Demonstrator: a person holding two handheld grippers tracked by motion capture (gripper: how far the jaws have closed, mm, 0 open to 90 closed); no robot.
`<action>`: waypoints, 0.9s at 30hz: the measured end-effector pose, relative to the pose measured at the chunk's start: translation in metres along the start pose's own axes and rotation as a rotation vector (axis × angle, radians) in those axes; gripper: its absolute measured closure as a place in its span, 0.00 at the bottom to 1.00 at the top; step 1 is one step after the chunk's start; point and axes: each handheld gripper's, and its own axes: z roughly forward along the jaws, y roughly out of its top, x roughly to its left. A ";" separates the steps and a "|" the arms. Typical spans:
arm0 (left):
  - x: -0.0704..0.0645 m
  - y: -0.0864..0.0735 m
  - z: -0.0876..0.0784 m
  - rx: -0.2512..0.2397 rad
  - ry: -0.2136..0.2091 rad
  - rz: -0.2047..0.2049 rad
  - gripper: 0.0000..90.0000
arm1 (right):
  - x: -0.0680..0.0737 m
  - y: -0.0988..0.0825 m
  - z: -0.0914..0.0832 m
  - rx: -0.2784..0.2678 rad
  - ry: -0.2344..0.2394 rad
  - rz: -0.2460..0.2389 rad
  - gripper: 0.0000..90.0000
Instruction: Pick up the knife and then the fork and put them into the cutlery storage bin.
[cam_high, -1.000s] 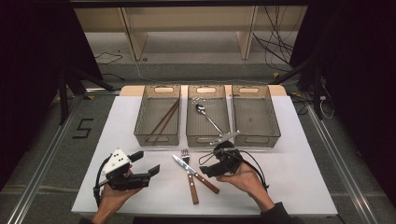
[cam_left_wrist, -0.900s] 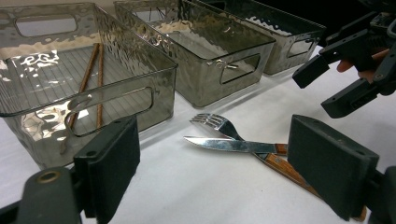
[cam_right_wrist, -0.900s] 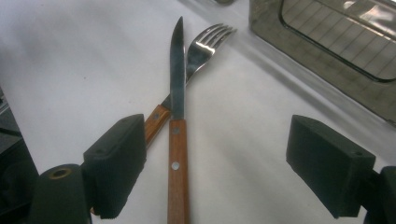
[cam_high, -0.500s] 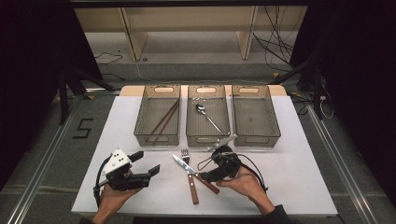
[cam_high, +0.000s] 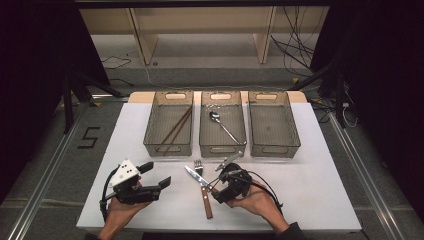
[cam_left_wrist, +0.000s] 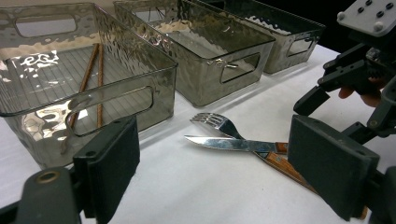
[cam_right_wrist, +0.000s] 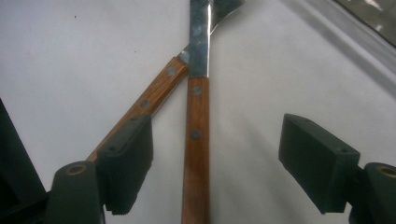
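1. Sorting looks partly done: chopsticks lie in the left bin, a spoon in the middle bin; the right bin looks empty, though its far end is hard to read.
2. A fork and knife lie crossed on the table, just in front of the bins.
3. The right tongs stand wide, having just been closing, and straddle one wooden handle without pressing it; nothing is held.
4. The left tongs hover open and empty, well apart from the cutlery.
5. Open table lies on both sides; the bin walls stand close beyond the fork's tines.
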 end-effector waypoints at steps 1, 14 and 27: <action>0.000 0.000 0.000 0.000 0.000 0.000 0.18 | 0.001 0.000 0.001 0.003 0.005 -0.005 0.32; 0.000 0.000 0.000 0.000 -0.001 0.002 0.18 | 0.010 0.001 0.011 0.047 -0.023 -0.065 0.56; -0.001 0.000 0.000 0.002 -0.001 0.004 0.18 | 0.016 0.002 0.017 0.078 -0.044 -0.102 0.71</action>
